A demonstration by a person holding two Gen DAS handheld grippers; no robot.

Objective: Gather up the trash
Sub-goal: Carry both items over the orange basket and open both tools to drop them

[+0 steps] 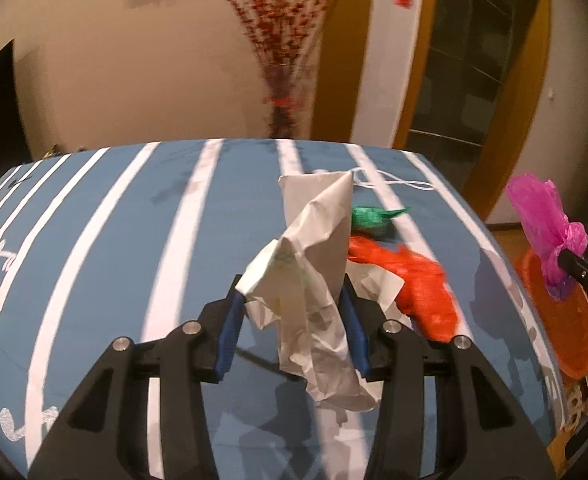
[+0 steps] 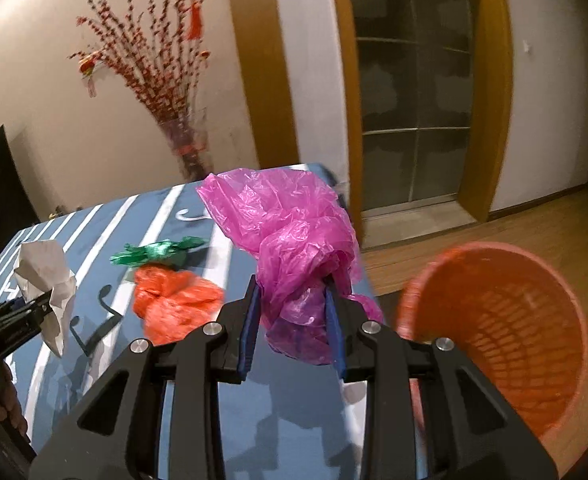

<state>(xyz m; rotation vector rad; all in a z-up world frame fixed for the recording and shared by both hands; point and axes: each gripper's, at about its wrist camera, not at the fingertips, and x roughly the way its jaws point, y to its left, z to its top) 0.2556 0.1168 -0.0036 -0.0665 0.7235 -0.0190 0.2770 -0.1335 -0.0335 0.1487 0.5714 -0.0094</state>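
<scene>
- the left tool (image 1: 294, 320) is clamped on a crumpled white paper (image 1: 314, 280) at mid frame, lifted off the striped tabletop (image 1: 93, 240); a long loose tail hangs below the blue pads, so a weak pinch on thin folds could let it slide out before it reaches the bin
- the right tool (image 2: 294, 324) is clamped on a pink plastic bag (image 2: 289, 236), centre of its view, with the orange basket (image 2: 494, 320) low at the right; the film is slick and billowy, so it may cling to a pad on release, or drape over the rim and fall to the wooden floor
- the basket looks light; a knock from either tool could tip it
- an orange bag (image 2: 173, 300) and a green wrapper (image 2: 161, 250) lie on the tabletop at left centre, just beside each other; the dangling paper could drag them about
- both views are motion-blurred, so how deep each grip sits is hard to judge, perhaps only an edge
</scene>
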